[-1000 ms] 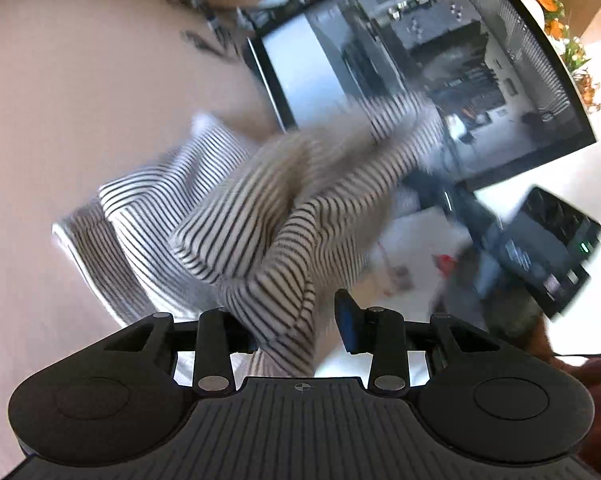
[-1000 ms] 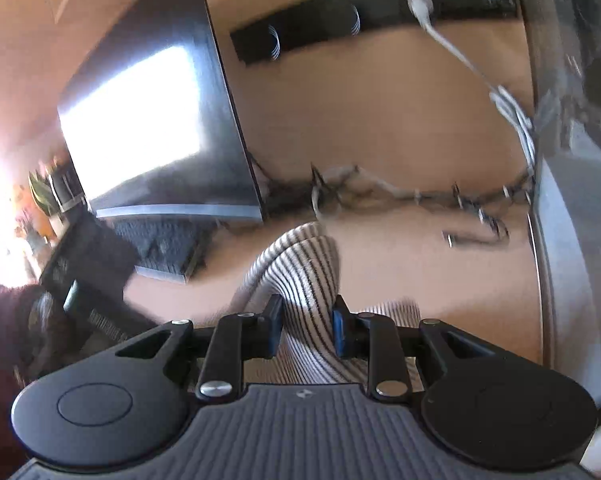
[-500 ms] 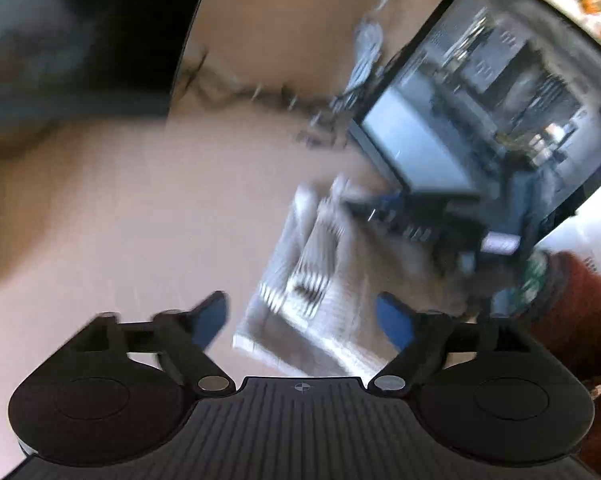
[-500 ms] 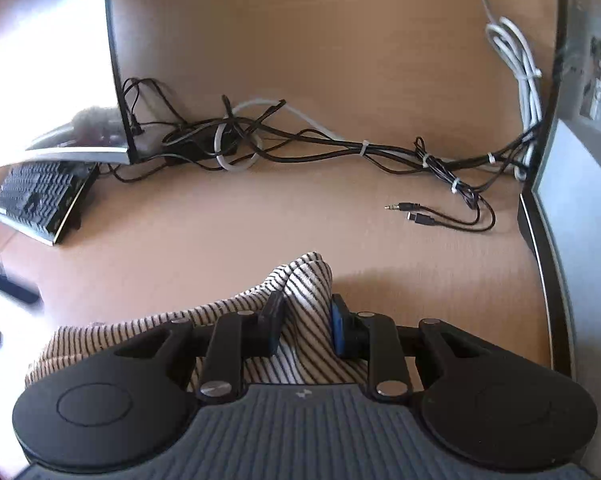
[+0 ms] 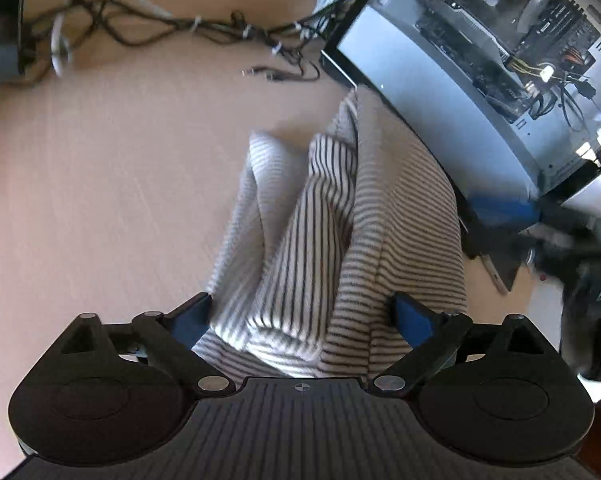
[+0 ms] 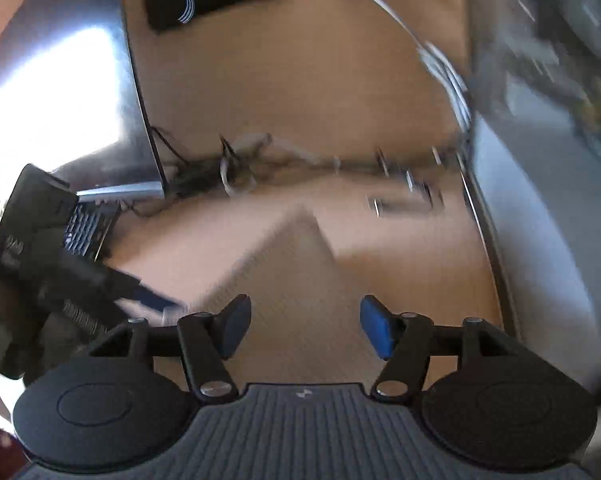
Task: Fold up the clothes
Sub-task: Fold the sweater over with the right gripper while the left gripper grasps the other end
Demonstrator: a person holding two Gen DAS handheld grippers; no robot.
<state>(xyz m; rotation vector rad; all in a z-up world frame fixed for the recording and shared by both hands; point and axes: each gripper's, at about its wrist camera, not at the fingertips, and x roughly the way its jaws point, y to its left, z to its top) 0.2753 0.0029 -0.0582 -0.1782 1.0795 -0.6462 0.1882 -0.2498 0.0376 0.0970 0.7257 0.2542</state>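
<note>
While the striped garment [image 5: 332,232] lies bunched on the counter [image 5: 100,200], its long axis running straight ahead between the left gripper's [image 5: 302,316] spread fingers, the right gripper [image 6: 304,328], also apart and empty, hovers over its blurred far corner.

Bright daylight, glare on the monitor [image 6: 52,120], heavy motion blur, fisheye-bent edges.
</note>
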